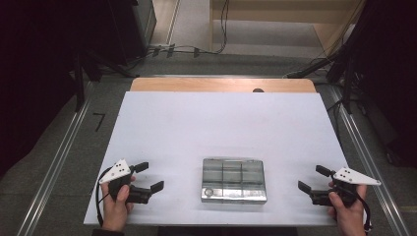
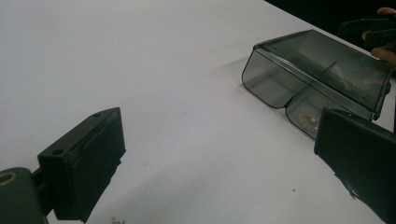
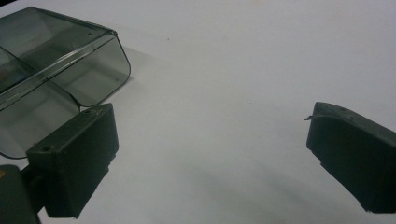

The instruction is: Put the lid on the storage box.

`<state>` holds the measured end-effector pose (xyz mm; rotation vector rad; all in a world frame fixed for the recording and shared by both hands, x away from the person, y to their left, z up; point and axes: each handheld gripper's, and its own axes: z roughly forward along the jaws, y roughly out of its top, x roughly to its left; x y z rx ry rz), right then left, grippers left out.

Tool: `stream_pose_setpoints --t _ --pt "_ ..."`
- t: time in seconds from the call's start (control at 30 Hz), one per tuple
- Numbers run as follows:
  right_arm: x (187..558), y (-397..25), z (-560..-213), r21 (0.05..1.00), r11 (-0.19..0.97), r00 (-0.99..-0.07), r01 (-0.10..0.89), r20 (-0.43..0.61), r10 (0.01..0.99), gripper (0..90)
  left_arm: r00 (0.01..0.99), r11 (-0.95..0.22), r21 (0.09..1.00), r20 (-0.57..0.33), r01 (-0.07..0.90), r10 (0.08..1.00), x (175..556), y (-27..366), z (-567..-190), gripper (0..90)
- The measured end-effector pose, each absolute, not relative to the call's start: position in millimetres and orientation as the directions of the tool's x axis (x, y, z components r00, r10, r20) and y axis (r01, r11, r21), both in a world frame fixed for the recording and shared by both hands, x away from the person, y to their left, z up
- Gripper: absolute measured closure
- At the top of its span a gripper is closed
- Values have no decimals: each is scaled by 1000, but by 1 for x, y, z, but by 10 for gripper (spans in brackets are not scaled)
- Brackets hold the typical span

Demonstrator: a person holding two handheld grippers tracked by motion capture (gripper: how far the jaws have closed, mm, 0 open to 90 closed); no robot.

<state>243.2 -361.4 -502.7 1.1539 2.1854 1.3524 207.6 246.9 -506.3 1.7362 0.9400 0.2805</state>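
A clear smoky plastic compartment box [image 1: 233, 180] lies on the white table [image 1: 221, 123] near its front edge, lid closed, with dividers inside. In the left gripper view the box [image 2: 317, 79] is at the upper right, and something small and brownish sits in one compartment. The right gripper view has the box [image 3: 51, 70] at the upper left. My left gripper [image 1: 148, 178] rests open to the left of the box, held by a hand. My right gripper [image 1: 314, 179] rests open to the right of it. Both have nothing between their jaws.
The table's wooden far edge [image 1: 221, 84] shows beyond the white sheet. Metal rails [image 1: 54, 162] run along the floor on both sides. Cables [image 1: 187, 49] lie on the floor behind the table. Dark equipment stands at the left and right.
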Motion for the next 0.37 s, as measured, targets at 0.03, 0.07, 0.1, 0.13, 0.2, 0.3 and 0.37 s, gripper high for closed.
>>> stream_pose_setpoints --t 0.03,0.07,0.1,0.13,0.2,0.3,0.37 --pt "243 -361 -503 854 225 -619 469 137 773 2 657 -95 887 -259 452 708 208 247 -506 15" --pt "244 -362 -503 853 219 -618 473 144 773 0 656 -92 887 -261 452 708 208 248 -506 15" --pt "244 -363 -503 853 213 -615 476 150 774 0 655 -89 887 -263 453 709 208 249 -506 13" --pt "244 -364 -503 853 208 -613 479 155 775 0 653 -84 887 -266 453 709 208 248 -507 10" --pt "244 -365 -503 851 204 -605 484 157 781 0 654 -90 886 -263 454 710 208 248 -507 10" --pt "244 -363 -503 850 214 -607 482 147 781 0 657 -98 886 -258 454 709 208 247 -507 4" --pt "244 -363 -503 847 218 -604 484 144 784 0 656 -98 884 -260 456 708 209 247 -507 0"
